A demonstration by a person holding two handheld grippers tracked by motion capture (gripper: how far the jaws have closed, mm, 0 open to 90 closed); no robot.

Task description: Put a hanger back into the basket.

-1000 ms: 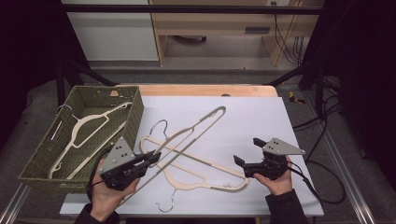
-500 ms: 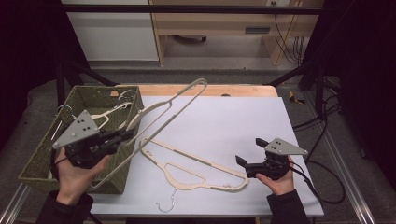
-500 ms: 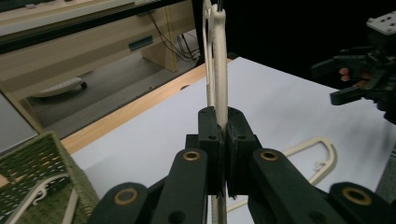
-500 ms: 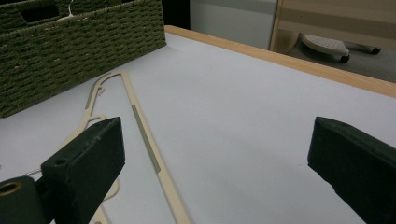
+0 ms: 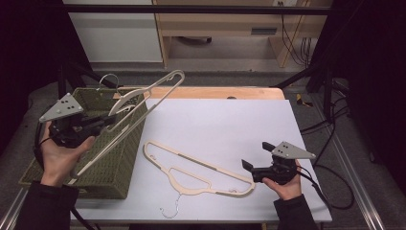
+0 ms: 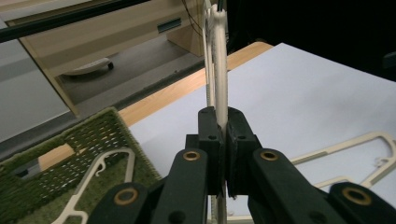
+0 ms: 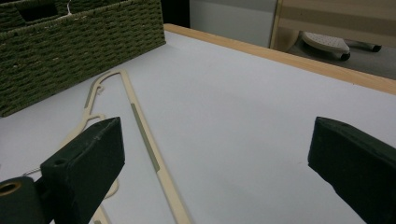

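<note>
Held hanger [image 6: 219, 70] running off the frame's top beyond the left gripper [image 6: 223, 140], its lower end hidden behind the jaws, basket [image 6: 70, 154] hanger [image 6: 100, 179] cut off below

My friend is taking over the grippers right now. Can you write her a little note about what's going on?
Left gripper: shut on a hanger, held tilted over the basket.
Right gripper: open, holding nothing, beside the hanger on the table.
Done: another hanger lies in the basket.
Left: probably lower the held hanger into the basket, then fetch the one on the table.
</note>
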